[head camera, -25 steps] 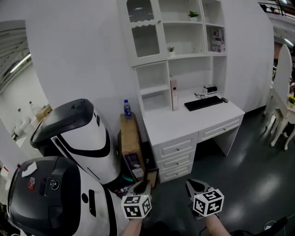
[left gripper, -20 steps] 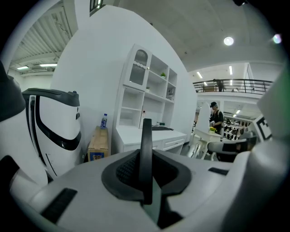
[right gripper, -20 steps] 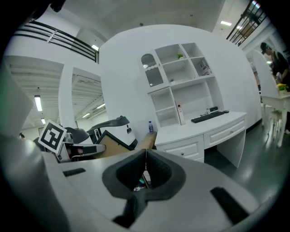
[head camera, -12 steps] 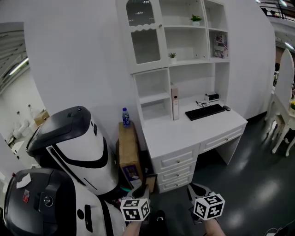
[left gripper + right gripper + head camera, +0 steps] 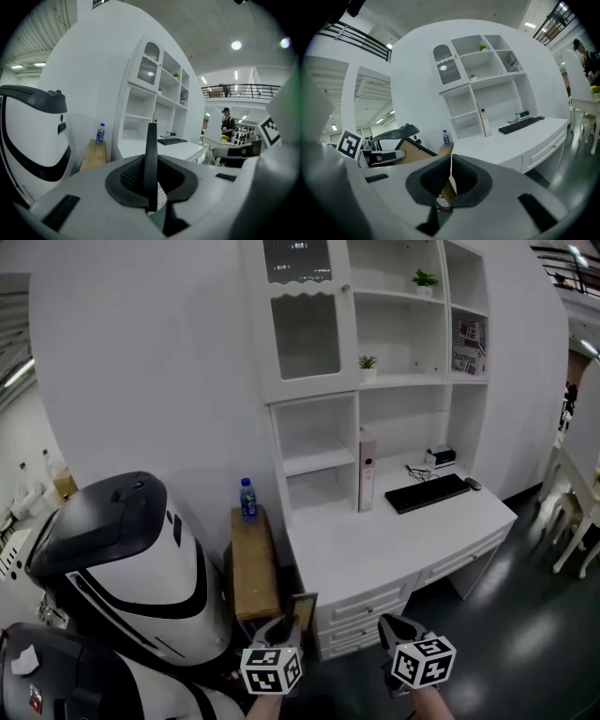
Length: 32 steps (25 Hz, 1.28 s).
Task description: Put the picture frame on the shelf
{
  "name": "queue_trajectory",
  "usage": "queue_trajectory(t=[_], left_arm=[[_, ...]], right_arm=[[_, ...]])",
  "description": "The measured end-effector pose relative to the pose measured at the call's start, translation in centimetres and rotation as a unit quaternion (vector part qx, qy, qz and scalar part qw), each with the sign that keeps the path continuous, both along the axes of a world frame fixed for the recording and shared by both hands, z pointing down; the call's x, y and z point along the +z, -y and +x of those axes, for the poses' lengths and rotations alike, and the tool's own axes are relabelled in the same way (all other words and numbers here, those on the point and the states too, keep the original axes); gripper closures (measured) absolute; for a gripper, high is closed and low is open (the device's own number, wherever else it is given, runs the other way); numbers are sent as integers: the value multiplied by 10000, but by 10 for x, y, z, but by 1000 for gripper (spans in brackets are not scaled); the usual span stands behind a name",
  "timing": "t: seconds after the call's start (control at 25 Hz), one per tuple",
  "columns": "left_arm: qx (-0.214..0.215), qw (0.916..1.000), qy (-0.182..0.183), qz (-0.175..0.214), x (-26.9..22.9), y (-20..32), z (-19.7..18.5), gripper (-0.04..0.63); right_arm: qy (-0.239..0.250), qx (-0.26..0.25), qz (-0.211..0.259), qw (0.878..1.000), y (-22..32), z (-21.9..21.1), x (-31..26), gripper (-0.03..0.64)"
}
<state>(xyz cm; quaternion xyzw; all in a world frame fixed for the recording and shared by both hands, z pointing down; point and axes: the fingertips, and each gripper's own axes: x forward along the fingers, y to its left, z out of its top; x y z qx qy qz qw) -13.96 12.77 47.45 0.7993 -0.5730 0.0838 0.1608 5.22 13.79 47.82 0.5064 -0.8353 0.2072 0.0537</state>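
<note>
the left gripper [image 5: 284, 626] pinches the thin, dark-edged rectangular picture frame [image 5: 303, 607] upright, long axis vertical. the white wooden shelf unit [image 5: 319, 461] stands ahead and above (white desk [image 5: 394, 540] between). the right gripper [image 5: 395, 631], alongside, is pressed together, empty.

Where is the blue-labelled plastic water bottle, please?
Head view, left of centre: the water bottle stands on top of the tall brown box, just left of the white desk.

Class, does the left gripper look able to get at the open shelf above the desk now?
Probably not yet: the left gripper, shut on the picture frame, is low before the desk, the shelf far across it; nothing intervenes.
</note>
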Motion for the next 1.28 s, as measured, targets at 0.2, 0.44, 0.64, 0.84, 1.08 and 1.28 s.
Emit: queue_trajectory(t=[0.2, 0.44, 0.64, 0.84, 1.08, 1.28], left_arm=[[117, 9999, 5, 97, -11, 69, -21, 541], [183, 9996, 51, 196, -15, 120, -39, 541], [147, 9998, 16, 126, -9, 146, -47, 541], [79, 9999, 65, 24, -3, 175, -51, 541], [16, 9999, 105, -4, -4, 207, -49, 541], [9, 9999, 126, -17, -9, 236, -41, 541]], right_arm=[[16, 180, -2, 9998, 68, -17, -8, 615], [22, 397, -7, 9992, 118, -27, -10, 615], [-1, 423, -107, 9990, 140, -31, -5, 615], [-63, 342, -97, 9993, 168, -33, -2, 615], [-49, 215, -85, 9997, 203, -34, -6, 615], [-31, 139, -66, 9999, 233, -32, -9, 615]])
